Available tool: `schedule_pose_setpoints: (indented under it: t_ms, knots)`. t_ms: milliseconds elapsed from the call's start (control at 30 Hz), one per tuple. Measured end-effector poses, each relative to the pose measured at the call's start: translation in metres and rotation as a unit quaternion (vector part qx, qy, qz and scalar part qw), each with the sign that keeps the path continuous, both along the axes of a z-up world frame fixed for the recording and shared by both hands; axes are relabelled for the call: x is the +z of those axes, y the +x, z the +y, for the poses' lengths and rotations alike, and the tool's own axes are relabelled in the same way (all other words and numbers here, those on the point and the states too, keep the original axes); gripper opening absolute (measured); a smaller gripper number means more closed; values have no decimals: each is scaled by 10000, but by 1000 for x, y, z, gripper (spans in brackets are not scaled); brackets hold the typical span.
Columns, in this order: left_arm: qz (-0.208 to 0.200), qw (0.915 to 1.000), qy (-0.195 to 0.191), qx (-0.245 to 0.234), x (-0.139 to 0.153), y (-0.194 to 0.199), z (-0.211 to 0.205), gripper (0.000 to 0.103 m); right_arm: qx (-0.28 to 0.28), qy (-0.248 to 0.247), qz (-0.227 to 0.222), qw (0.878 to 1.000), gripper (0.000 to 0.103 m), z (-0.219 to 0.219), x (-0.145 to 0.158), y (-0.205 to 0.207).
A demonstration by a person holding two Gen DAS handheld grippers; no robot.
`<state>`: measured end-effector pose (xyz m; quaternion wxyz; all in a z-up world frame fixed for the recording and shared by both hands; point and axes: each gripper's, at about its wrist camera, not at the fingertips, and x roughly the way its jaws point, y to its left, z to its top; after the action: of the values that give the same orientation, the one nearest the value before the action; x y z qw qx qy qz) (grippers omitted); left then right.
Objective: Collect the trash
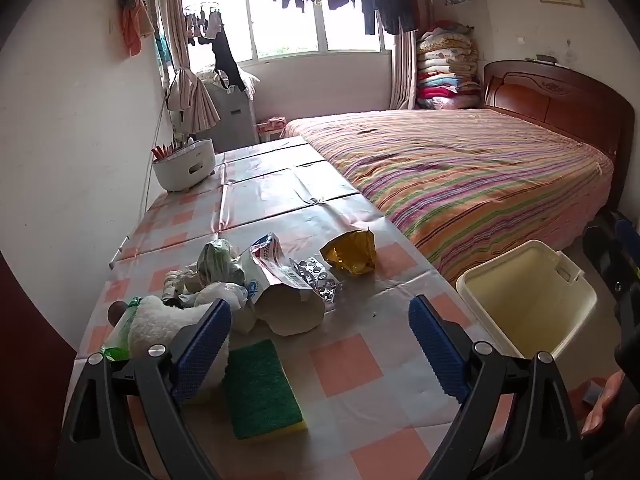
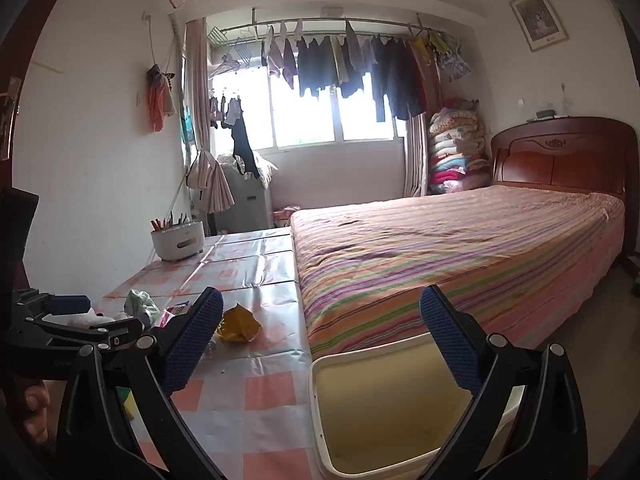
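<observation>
Left wrist: gaping left claw (image 1: pixel 320 320) above green sponge (image 1: pixel 262 390).

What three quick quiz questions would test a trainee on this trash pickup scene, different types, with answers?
1. True or false: the bin already holds trash.
2. Which lies nearest the left gripper? A) sponge B) yellow wrapper C) pen holder
3. Fill in: the bin stands between the table and the ____.

Key: 1 false, it looks empty. 2 A. 3 bed. Both the left and the right gripper are open, holding nothing.
</observation>
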<state>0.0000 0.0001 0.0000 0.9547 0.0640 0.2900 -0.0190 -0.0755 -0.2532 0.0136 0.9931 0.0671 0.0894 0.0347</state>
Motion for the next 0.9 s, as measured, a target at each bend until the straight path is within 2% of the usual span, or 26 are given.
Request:
schedule_pose_setpoints:
  t_ms: [900]
  knots:
    - [43,9996,200,184,-5,2,5,88,76,75,14,9999,97,6,0,2]
